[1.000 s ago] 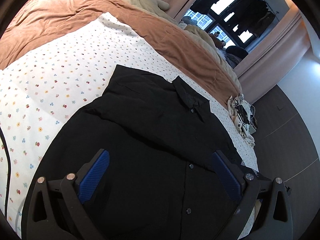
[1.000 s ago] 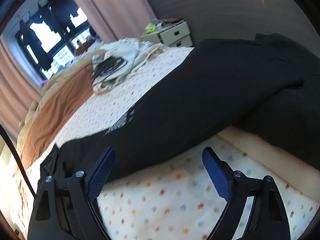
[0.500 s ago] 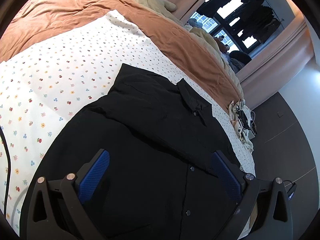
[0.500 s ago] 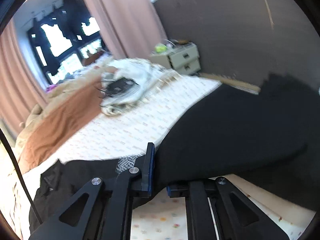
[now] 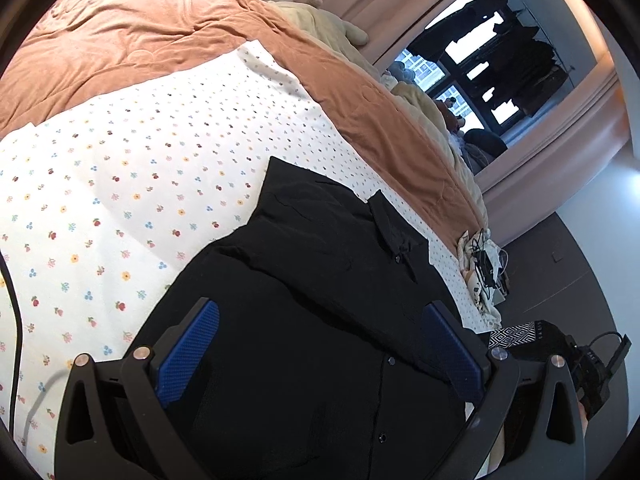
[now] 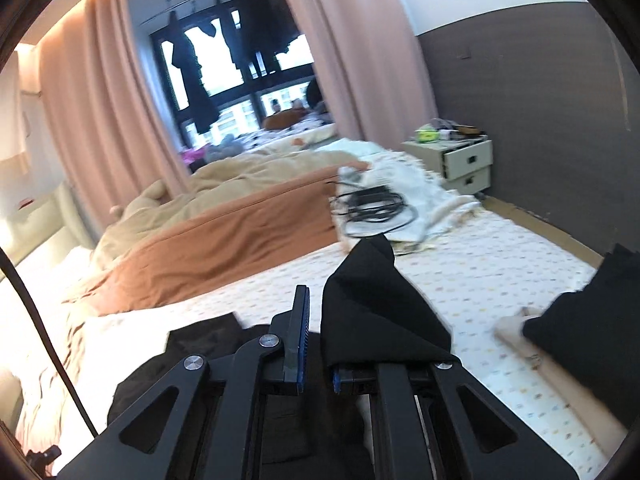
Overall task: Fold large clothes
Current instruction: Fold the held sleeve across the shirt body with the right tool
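Black shirt (image 6: 380, 312) cloth is pinched in our right gripper (image 6: 316, 356), its 2 fingers clamped on a fold that stands up above the floral sheet (image 6: 480, 264). Our left gripper (image 5: 320, 348) hangs over the shirt's (image 5: 320, 280) button front with its jaws spread wide and nothing between them. Farther off lie the brown blanket (image 5: 160, 40), a tangle of black cables (image 6: 372, 204) and, far right, a nightstand (image 6: 460, 160).
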Tool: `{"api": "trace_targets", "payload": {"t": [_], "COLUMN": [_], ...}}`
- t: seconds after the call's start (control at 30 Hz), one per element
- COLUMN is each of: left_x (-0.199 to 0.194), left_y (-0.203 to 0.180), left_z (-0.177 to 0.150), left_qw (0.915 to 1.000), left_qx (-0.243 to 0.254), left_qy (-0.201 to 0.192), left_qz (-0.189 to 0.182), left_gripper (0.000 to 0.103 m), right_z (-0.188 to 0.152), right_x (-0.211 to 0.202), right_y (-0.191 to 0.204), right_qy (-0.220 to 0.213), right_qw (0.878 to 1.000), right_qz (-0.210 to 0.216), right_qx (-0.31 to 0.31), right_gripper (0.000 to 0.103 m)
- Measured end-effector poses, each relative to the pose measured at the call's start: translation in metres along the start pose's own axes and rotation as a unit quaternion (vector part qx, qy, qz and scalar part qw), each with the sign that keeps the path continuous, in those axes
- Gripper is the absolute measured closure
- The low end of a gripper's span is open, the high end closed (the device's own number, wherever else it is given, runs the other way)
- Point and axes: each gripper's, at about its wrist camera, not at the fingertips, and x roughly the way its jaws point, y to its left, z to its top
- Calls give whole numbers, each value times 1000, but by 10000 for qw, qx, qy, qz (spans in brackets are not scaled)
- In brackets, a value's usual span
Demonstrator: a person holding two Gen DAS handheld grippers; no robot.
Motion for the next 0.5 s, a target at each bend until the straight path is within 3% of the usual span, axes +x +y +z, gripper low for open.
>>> {"api": "trace_targets", "payload": {"t": [0.23, 0.5], "left_x": [-6, -11], "left_y": [12, 22], "left_z": [7, 12], "left_qw": [9997, 9990], "left_qx": [-211, -403], "left_qy": [-63, -109], "left_qz": [-108, -166], "left_gripper": [0, 0], "right_z": [-2, 4], "right_x": [11, 62], "right_y": [27, 40], "right_qy": [250, 817], "right_qw": [9988, 9934], "right_qz": [348, 800], "right_qx": [-237, -25], "right_gripper": [98, 97]}}
